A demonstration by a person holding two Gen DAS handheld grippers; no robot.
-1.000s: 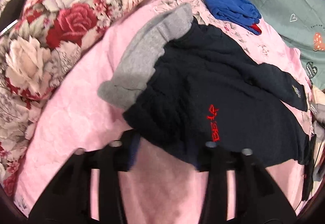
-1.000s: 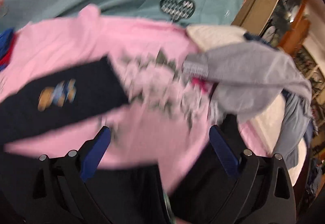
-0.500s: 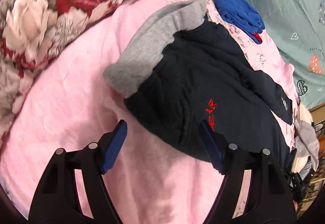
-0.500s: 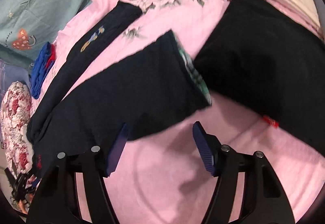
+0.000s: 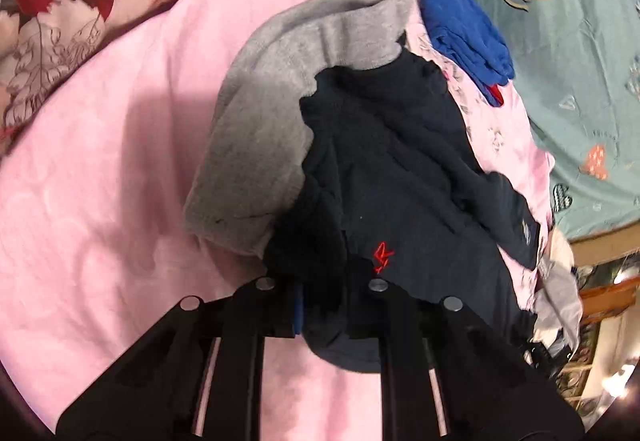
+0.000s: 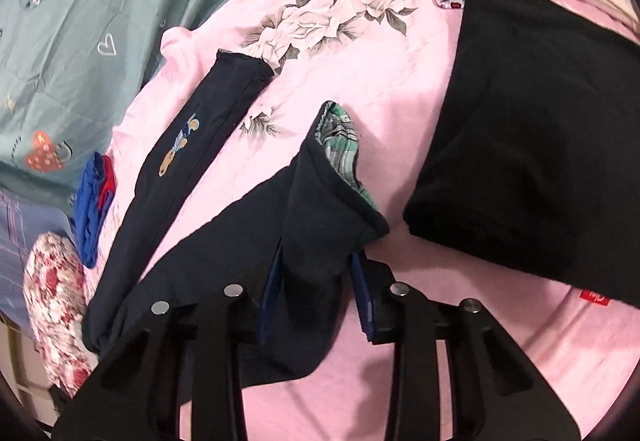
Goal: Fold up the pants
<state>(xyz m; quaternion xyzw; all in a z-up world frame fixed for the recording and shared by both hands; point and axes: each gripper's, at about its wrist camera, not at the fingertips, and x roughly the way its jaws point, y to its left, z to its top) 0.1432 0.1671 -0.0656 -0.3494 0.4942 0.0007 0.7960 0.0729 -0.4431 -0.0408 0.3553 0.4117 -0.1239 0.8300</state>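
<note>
Pants [image 5: 384, 177] now pinched at both ends: left gripper [image 5: 320, 305] newly clamped on waist, right gripper [image 6: 316, 293] closing round leg cuff [image 6: 340, 201]; ready to lift, fold.

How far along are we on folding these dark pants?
Done: nothing folded yet; the pants lie spread on the pink blanket, legs apart. In hand: the left tool is shut on the waist end near the red logo; the right tool is closing around the plaid-lined cuff. Left: every fold.
</note>
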